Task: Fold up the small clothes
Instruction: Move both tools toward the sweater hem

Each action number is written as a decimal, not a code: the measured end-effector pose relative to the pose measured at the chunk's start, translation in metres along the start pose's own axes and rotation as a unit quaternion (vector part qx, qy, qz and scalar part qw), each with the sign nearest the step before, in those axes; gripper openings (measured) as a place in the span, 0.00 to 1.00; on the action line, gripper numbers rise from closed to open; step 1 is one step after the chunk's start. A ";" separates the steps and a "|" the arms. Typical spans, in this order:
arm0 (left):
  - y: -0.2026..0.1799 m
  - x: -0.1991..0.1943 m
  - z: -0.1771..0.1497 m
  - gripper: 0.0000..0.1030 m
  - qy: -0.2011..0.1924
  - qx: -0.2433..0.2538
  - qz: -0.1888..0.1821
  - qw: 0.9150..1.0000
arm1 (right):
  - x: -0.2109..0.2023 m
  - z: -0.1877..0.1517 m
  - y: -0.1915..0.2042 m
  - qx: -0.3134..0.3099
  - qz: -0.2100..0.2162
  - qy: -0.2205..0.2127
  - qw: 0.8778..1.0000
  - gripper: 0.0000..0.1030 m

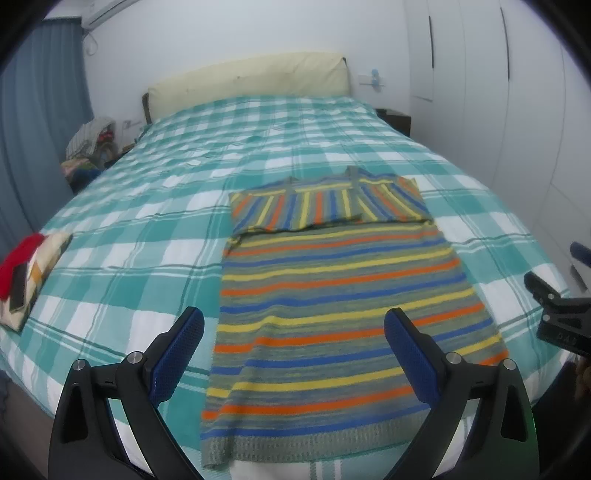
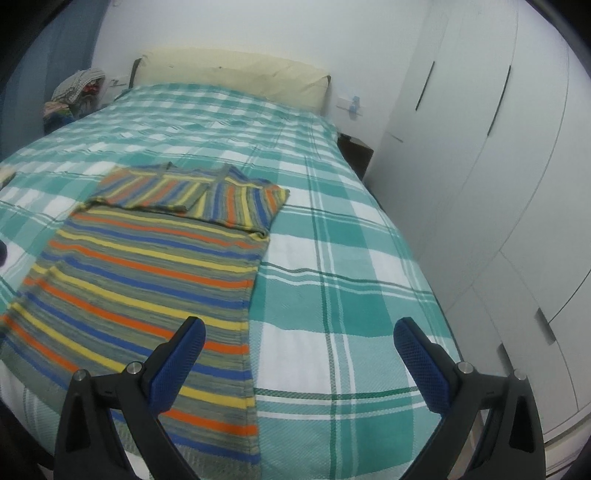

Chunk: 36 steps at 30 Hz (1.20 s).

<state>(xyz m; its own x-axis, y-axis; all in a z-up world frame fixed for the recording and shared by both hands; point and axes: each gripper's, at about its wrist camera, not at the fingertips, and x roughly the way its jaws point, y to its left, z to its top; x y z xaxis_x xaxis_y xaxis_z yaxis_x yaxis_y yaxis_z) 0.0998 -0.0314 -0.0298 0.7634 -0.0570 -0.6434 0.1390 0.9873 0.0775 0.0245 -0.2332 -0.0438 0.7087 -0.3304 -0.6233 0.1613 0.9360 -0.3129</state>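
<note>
A bedroom in someone's home — a wide bed (image 1: 258, 155) fills the room, spread with a teal-and-white checked cover, a cream padded headboard (image 1: 251, 83) against the wall behind it. Tall white wardrobe doors (image 2: 480, 147) run down the right side, a dark nightstand (image 1: 395, 118) tucked in the corner. On the left hang blue curtains (image 1: 40, 122), beside a heap of clothes (image 1: 92, 144) — and an air conditioner (image 1: 107, 11) is mounted up high.
</note>
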 end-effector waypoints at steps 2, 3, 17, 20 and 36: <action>0.001 -0.001 -0.001 0.96 -0.002 0.001 0.002 1.000 | -0.003 0.001 0.001 -0.001 -0.001 -0.004 1.000 0.98; 0.002 -0.002 -0.001 0.96 -0.002 0.000 0.003 1.000 | -0.005 0.001 0.002 -0.001 0.001 -0.004 1.000 0.98; 0.008 -0.001 -0.005 0.96 0.003 -0.007 0.008 1.000 | -0.010 0.004 0.007 -0.006 0.004 -0.007 1.000 0.98; 0.009 0.001 -0.007 0.96 0.006 -0.007 0.008 1.000 | -0.010 0.004 0.007 -0.006 0.004 -0.006 1.000 0.98; 0.136 0.046 -0.080 0.96 0.122 -0.098 0.070 0.985 | 0.008 -0.034 -0.012 0.012 0.109 0.021 0.994 0.98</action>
<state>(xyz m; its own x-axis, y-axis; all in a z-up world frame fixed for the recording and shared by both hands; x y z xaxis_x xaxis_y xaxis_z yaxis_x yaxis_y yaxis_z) 0.1031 0.1122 -0.1101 0.5887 0.0952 -0.8027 -0.0988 0.9941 0.0454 0.0044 -0.2513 -0.0693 0.6993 -0.1243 -0.7040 0.0237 0.9883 -0.1510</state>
